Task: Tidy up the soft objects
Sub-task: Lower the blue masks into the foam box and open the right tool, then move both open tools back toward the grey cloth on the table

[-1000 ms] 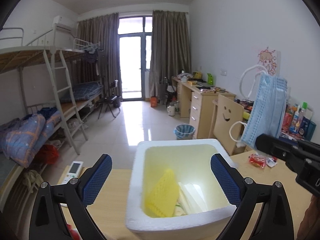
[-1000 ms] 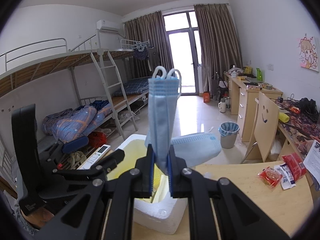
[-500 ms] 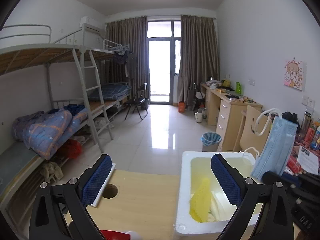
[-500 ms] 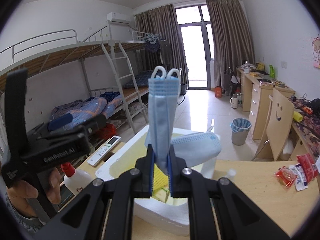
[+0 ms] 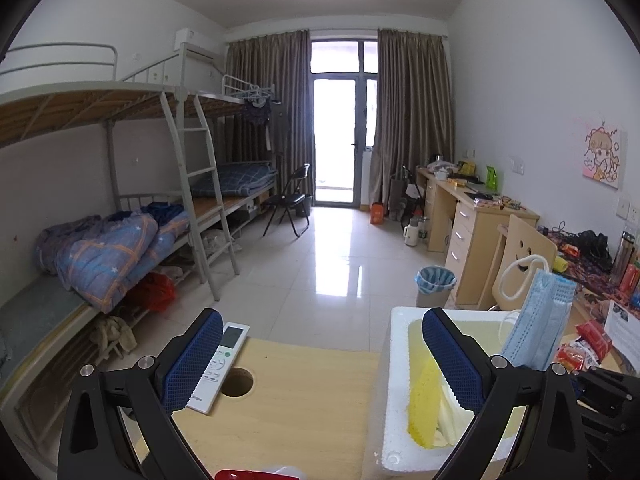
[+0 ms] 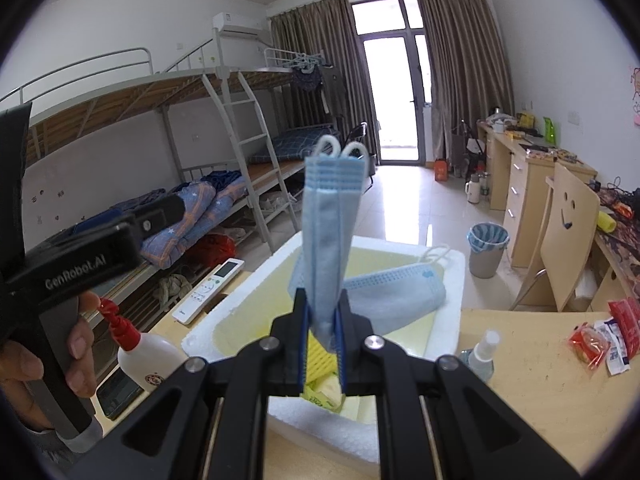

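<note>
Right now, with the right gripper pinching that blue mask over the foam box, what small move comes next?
Probably lower the right gripper a little into the white foam box, then open. It is shut on the folded blue face mask, held upright above the box's yellow interior, where a yellow sponge already sits. The left gripper is open, off to the side.

- I'm in a dormitory bedroom: metal bunk beds [image 5: 120,128] with quilts [image 5: 108,248]
- Study desks [image 5: 476,216], a folding chair [image 5: 290,200], curtained balcony door [image 5: 340,136]
</note>
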Demonstrator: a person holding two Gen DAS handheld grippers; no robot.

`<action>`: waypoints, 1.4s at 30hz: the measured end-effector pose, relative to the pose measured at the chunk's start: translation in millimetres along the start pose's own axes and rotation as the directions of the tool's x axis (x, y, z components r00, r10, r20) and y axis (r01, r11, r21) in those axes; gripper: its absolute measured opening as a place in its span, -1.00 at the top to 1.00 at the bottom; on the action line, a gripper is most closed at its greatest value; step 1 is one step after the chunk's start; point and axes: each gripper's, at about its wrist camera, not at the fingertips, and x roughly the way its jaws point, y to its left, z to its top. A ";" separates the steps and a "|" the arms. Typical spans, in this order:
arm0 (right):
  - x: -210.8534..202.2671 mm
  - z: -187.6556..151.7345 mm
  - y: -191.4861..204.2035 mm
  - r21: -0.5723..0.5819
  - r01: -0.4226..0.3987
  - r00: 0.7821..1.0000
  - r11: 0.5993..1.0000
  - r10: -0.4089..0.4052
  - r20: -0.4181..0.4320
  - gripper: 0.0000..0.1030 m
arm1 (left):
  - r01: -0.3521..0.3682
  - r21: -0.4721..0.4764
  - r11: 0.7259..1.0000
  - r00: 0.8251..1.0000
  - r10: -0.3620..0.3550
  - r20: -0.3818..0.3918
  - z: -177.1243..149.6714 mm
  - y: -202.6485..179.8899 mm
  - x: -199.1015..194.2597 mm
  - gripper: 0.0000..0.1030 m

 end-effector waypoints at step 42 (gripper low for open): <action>-14.0 5.9 17.2 -0.052 0.075 0.996 0.996 -0.072 0.059 -0.99 | 0.048 -0.006 0.999 0.998 -0.048 0.033 8.1 -6.7 -16.2 -0.95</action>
